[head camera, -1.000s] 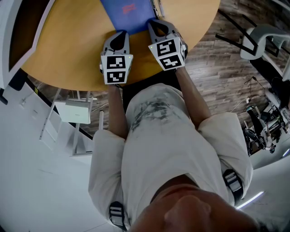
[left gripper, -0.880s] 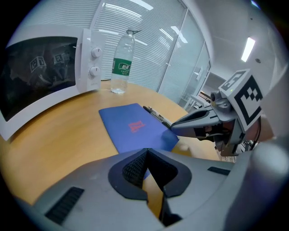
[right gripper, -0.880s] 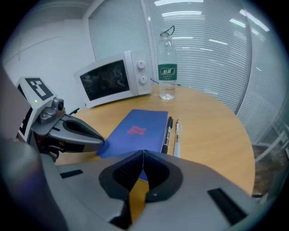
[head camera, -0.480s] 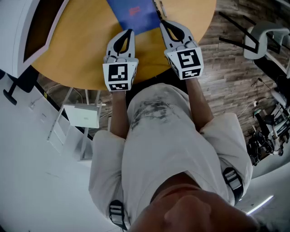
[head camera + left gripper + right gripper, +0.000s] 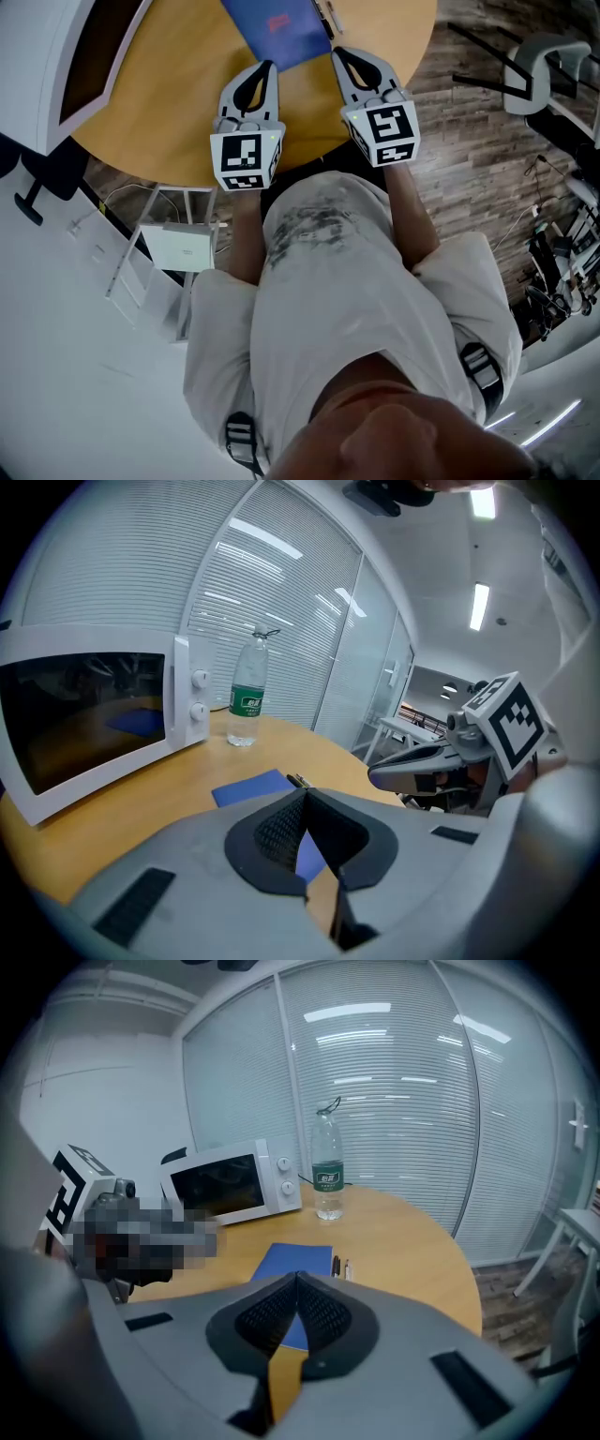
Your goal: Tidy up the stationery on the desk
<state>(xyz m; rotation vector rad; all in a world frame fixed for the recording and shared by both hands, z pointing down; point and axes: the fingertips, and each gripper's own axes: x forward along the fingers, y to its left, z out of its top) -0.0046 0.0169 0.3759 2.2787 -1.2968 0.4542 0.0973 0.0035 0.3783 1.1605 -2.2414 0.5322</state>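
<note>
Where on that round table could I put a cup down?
Widest bare wood lies right of the pens, out to the edge of the table. A narrower strip runs between the microwave and the blue notebook. The far side is crowded: the water bottle stands beside the microwave.

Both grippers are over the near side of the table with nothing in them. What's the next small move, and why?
Probably open the right gripper and ease it forward and down toward the pens. Its jaws are shut on nothing, and the pens lie loose on the table just right of the blue notebook, on its side. The left gripper is shut and empty too.
</note>
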